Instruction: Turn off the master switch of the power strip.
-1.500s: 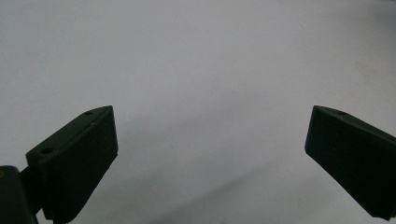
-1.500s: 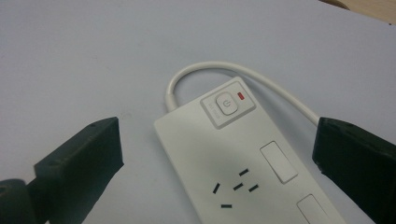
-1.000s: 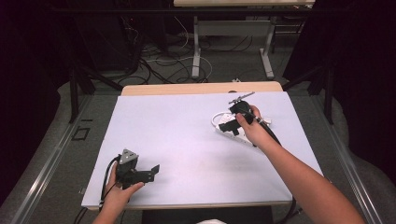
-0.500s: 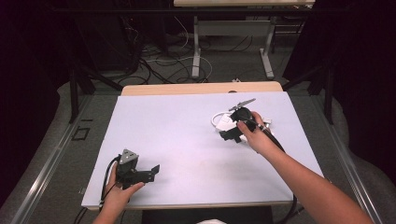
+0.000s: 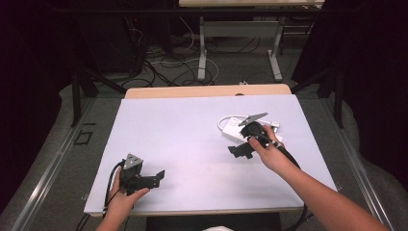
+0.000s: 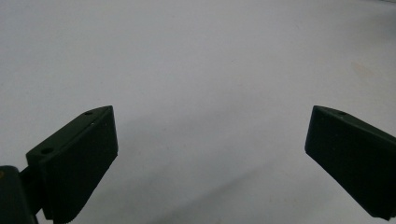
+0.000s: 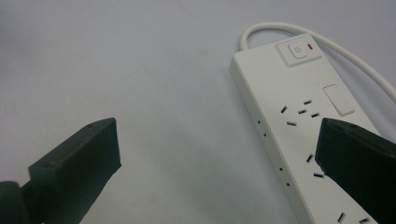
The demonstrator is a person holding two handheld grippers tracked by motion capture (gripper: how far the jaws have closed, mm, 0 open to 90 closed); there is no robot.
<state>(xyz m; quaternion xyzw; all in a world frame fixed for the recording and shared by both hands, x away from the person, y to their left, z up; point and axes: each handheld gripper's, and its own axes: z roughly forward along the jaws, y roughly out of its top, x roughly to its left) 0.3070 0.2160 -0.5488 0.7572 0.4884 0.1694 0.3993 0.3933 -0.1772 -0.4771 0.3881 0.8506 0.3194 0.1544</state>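
Near the table's (image 5: 159, 120) far right corner, the right gripper (image 7: 219, 163), jaws wide open and empty, should centre over the white power strip (image 7: 299, 121) before closing.

A white power strip (image 7: 299, 135) lies flat on the pale bench (image 5: 192, 139), sockets facing up, toward the bench's far right part. In the right gripper view its long body runs diagonally — the switch end farther off, the socket rows coming nearer. At that far end sits a square white push button (image 7: 297, 50) with a small red indicator (image 7: 310, 45) just beside it; next comes a blank white rectangular cover (image 7: 338, 99), then groups of dark slots. A white cord (image 7: 280, 28) leaves the switch end and loops round — curving off along the strip's far side.
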